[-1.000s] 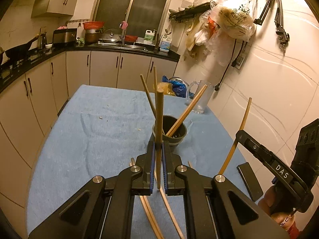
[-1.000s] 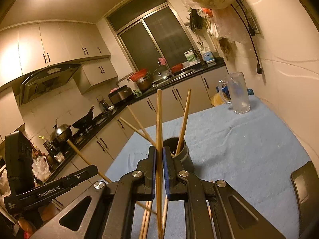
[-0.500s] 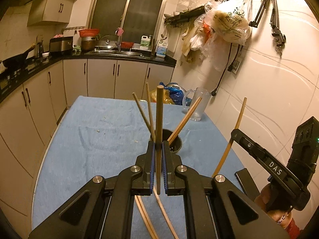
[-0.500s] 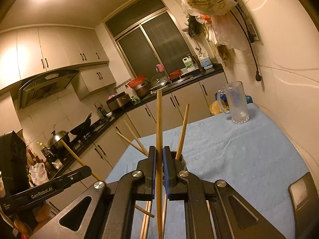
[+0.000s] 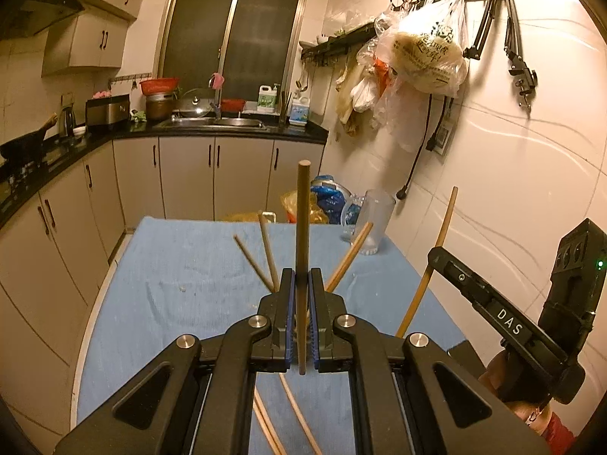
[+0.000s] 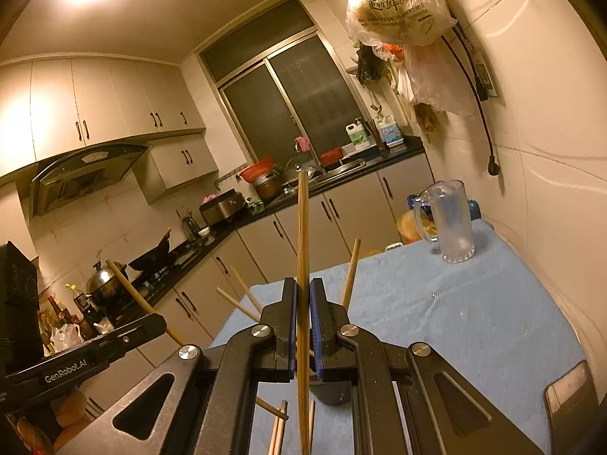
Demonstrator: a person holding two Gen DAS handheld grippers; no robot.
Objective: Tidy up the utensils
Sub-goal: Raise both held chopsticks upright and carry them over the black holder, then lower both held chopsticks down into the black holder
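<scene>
Left wrist view showed the left tool [image 5: 301,318] clenched on a dark chopstick [image 5: 302,235], held upright and pinched near its lower end, so most of its length stood free above the jaws. Right wrist view showed the right tool [image 6: 302,326] likewise clamped on a pale chopstick [image 6: 302,250], also upright. Both tools hung above the blue-clothed surface [image 5: 182,276], with the dark holder cup [image 6: 332,392] mostly hidden behind the jaws and three sticks [image 5: 347,256] already leaning out of it at splayed angles. More loose chopsticks [image 5: 296,413] lay on the cloth below. The main risk, as I judged it, was that either held stick would strike the leaning ones on the way down and tip the light cup or flick a stick out. With the grip so low, the dark chopstick could also pivot between the pads and miss the cup's mouth. A glass mug [image 6: 451,223] stood well apart near the wall.
</scene>
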